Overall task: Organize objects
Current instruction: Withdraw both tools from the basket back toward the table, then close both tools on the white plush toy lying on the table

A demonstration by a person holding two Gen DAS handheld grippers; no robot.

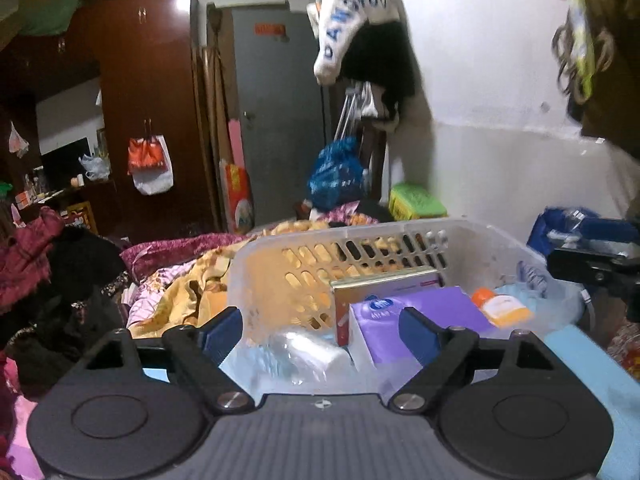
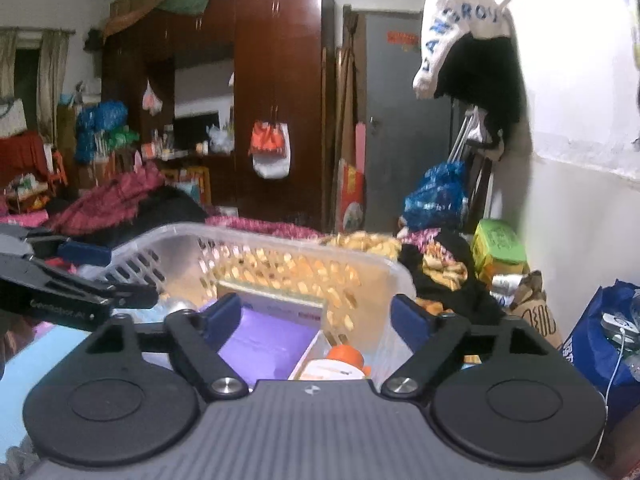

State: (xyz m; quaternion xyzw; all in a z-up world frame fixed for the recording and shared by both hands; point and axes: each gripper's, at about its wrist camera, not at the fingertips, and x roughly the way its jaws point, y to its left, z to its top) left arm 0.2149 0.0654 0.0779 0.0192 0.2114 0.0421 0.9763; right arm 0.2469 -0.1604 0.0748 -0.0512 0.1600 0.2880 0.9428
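From the left wrist camera I see my left gripper point(image 1: 320, 330) with its jaws spread wide and nothing pinched between them; the blue pads stand either side of the near rim of the clear plastic basket point(image 1: 256, 264), apart from it as far as I can tell; inside the basket lie a purple tissue box point(image 1: 420, 312), a flat red-edged box point(image 1: 384, 284) standing behind it, a small orange-capped bottle point(image 1: 502, 308) to the right, and something in crinkled clear wrap point(image 1: 308, 354) at the near edge; the basket sits on a bed heaped with a yellow patterned blanket point(image 1: 188, 292); the other gripper shows dark at the far right edge, too cropped to read.

From the right wrist camera my right gripper point(image 2: 316, 318) is likewise splayed open and empty; it looks over the basket point(image 2: 360, 264) from the other end, with the purple tissue box point(image 2: 268, 344) and the orange-capped bottle point(image 2: 344, 358) just beyond its pads; the left gripper point(image 2: 100, 298) reaches in from the left, near the basket's rim.

I judge the gathering largely done; four items are already in the basket and neither hand carries anything; what is left, I think, is to grip the basket or fetch more from the clutter; a blue bag point(image 2: 600, 340) and a green box point(image 2: 498, 244) sit outside it, though I cannot tell whether they belong to the job.
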